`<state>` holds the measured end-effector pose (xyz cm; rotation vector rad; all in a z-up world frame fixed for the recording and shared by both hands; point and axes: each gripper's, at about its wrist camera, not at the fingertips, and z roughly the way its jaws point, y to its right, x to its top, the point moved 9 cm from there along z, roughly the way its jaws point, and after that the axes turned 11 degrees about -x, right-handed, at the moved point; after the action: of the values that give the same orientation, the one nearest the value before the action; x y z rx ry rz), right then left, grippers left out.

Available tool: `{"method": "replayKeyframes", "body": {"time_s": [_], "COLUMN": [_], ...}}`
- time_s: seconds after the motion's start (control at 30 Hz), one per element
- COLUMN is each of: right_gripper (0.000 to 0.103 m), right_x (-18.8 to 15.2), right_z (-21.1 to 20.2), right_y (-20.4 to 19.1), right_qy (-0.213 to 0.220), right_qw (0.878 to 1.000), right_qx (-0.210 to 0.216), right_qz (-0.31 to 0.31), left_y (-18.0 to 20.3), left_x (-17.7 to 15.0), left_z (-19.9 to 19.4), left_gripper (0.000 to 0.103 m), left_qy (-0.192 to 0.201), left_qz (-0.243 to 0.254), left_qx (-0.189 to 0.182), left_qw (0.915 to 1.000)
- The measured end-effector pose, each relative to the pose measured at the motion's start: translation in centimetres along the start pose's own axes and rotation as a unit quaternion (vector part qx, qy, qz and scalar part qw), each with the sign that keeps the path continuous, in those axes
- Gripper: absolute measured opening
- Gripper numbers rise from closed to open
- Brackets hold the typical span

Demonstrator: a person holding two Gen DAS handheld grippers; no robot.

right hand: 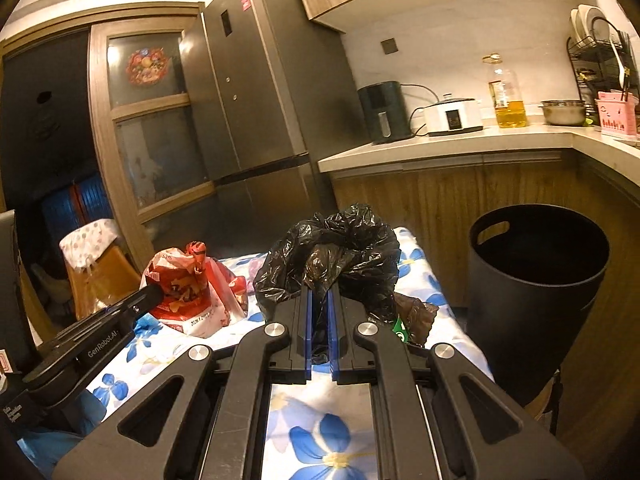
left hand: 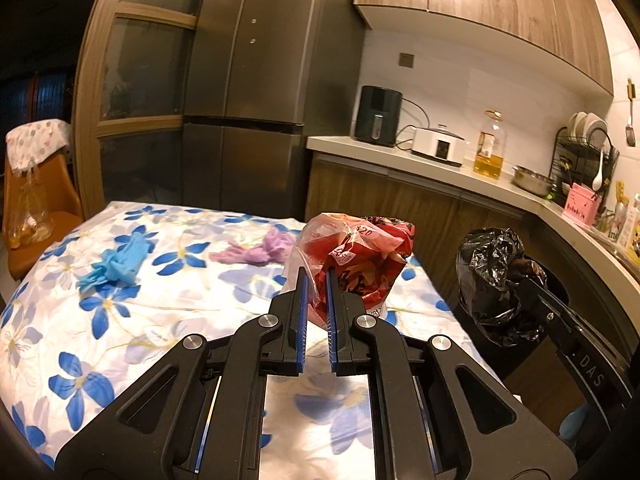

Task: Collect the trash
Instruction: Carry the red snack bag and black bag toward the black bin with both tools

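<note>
Above the table with the white, blue-flowered cloth (left hand: 120,320), the left gripper (left hand: 316,276) is clamped on a crumpled red-and-white plastic snack bag (left hand: 360,264). The right gripper (right hand: 320,300) pinches a crinkled black plastic rubbish bag (right hand: 332,256) over the table's right edge (a green scrap shows beneath it). A round black plastic bin (right hand: 536,280) stands just right of the table.

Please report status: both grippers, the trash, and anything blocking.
Left hand-held gripper shut on red snack bag. Right hand-held gripper shut on black trash bag. Black bin open, nothing blocking.
</note>
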<state>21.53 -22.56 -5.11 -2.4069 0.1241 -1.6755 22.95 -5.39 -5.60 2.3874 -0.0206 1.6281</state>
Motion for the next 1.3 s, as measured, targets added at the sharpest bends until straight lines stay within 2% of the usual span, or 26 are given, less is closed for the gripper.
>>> {"method": "replayKeyframes", "body": {"time_s": [0.7,1.0,1.3], "right_gripper": [0.007,0.007,0.007], "right_x": [3.0,5.7,7.0], "right_z": [-0.8,-0.5,0.7], "right_y": [9.5,15.2,19.0], "right_qy": [0.037,0.062,0.067], "right_qw": [0.995,0.987,0.98], "right_qx": [-0.084,-0.139,-0.17], "right_qz": [0.033,0.052,0.074], "left_y": [9.5,15.1,21.4], "left_x": [1.2,2.6,3.7], "left_z": [5.2,8.2,11.6], "left_gripper": [0.007,0.007,0.007], "left_qy": [-0.006,0.001,0.008], "left_qz": [0.051,0.071,0.088], "left_qx": [-0.074,-0.123,-0.18], "left_qw": [0.9959,0.9898,0.9797]}}
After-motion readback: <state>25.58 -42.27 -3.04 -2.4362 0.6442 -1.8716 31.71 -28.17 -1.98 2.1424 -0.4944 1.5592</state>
